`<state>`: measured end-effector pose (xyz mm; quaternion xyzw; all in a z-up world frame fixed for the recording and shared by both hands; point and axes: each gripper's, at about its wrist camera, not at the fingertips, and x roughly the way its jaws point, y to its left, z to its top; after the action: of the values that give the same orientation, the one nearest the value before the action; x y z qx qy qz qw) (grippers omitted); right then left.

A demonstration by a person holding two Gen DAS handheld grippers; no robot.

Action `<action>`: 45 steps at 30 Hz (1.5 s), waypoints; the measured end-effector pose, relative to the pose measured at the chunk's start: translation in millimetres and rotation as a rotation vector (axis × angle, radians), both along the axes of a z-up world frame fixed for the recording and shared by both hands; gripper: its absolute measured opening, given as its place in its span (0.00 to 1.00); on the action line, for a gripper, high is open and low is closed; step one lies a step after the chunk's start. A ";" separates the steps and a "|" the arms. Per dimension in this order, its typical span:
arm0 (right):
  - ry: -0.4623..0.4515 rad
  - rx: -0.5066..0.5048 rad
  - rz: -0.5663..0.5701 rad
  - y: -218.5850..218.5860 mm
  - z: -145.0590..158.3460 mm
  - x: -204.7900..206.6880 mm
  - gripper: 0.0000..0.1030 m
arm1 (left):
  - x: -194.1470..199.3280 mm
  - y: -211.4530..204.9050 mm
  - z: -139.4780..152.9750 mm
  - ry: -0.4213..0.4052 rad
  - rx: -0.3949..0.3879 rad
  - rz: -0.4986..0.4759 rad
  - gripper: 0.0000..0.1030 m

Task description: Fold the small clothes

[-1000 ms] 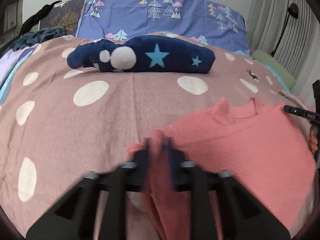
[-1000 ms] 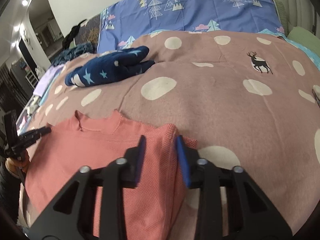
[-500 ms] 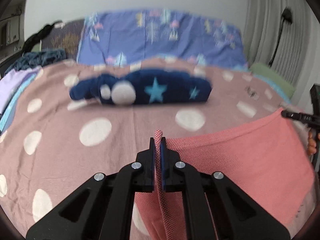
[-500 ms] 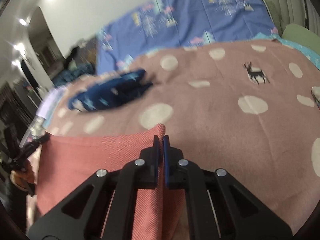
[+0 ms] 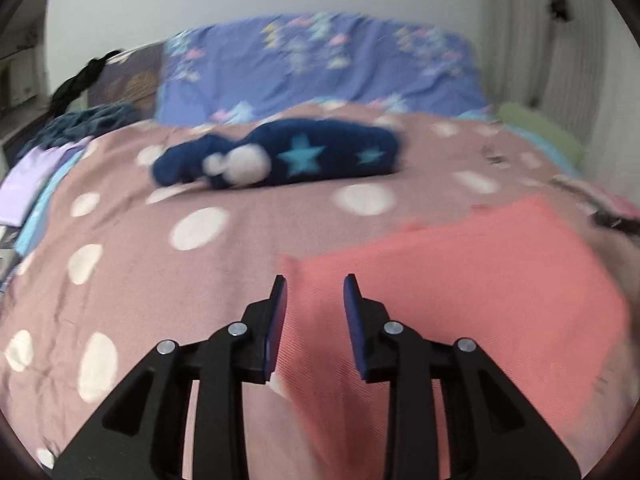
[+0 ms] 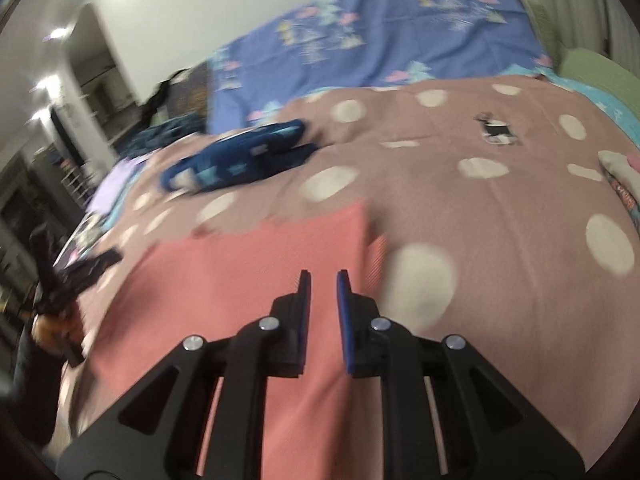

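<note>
Above coral shirt [image 5: 460,280], both grippers' fingers [image 5: 280,304] parted

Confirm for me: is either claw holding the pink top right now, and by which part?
Neither. The left claw and right claw are both open, with the pink top lying flat on the dotted blanket beneath them.

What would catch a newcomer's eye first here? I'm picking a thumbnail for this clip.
The salmon-pink garment lies folded flat on the polka-dot bedspread, right in front of both open grippers: the left gripper and the right gripper. Beyond it, a navy plush with turquoise stars lies across the bed before a blue tree-print pillow.
</note>
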<state>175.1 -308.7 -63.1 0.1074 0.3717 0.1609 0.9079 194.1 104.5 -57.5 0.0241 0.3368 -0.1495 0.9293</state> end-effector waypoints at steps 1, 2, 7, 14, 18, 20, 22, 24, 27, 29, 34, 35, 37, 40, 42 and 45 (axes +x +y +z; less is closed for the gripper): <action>0.000 0.003 0.029 5.5 -0.7 -14.6 0.14 | -13.4 -4.4 3.2 -0.007 -0.020 -0.034 0.29; 0.011 0.000 0.064 15.1 -4.8 -31.7 0.14 | -26.7 -9.3 4.5 -0.009 -0.034 -0.066 0.29; 0.130 -0.195 0.052 41.3 -48.7 -66.9 0.11 | -72.0 -48.1 -29.6 0.116 0.001 -0.189 0.30; 0.120 -0.089 -0.002 21.7 -47.0 -89.5 0.16 | -95.3 -68.3 -41.0 0.106 0.118 -0.173 0.37; 0.092 0.018 -0.048 -9.2 -27.1 -78.0 0.18 | -108.1 -120.7 -17.6 0.064 0.087 -0.312 0.42; 0.094 0.051 -0.061 -24.9 -20.3 -60.4 0.22 | -116.4 -161.0 -16.4 0.051 0.116 -0.389 0.46; 0.117 0.070 -0.087 -41.1 -19.8 -35.6 0.24 | -117.5 -203.9 -20.1 0.045 0.149 -0.466 0.48; 0.161 0.117 -0.098 -56.7 -22.7 -8.8 0.24 | -123.2 -245.2 -26.2 0.019 0.183 -0.524 0.56; 0.184 0.136 -0.075 -64.1 -24.2 17.4 0.28 | -134.1 -293.2 -38.9 -0.001 0.267 -0.586 0.60; 0.184 0.131 -0.042 -62.7 -24.7 26.7 0.38 | -140.3 -310.9 -46.8 -0.003 0.323 -0.623 0.60; 0.206 0.158 0.042 -55.3 -32.1 46.3 0.58 | -137.0 -328.5 -52.9 -0.025 0.391 -0.620 0.68; 0.224 0.169 0.047 -54.4 -36.8 53.0 0.58 | -134.8 -329.6 -52.2 -0.016 0.382 -0.610 0.70; 0.261 0.210 0.052 -53.8 -46.5 65.9 0.59 | -128.2 -332.6 -51.6 0.006 0.354 -0.593 0.70; 0.285 0.294 0.054 -54.1 -57.1 81.0 0.59 | -121.2 -333.3 -52.6 0.033 0.324 -0.582 0.70; 0.278 0.304 0.066 -48.7 -57.0 88.6 0.59 | -115.4 -330.8 -53.3 0.068 0.282 -0.583 0.67; 0.262 0.227 0.071 -40.7 -54.8 98.9 0.54 | -113.6 -326.5 -53.2 0.094 0.236 -0.592 0.43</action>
<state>274.0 -349.4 -117.9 0.2160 0.4698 0.2184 0.8276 80.5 -222.0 -110.7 0.2217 0.3729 -0.3741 0.8197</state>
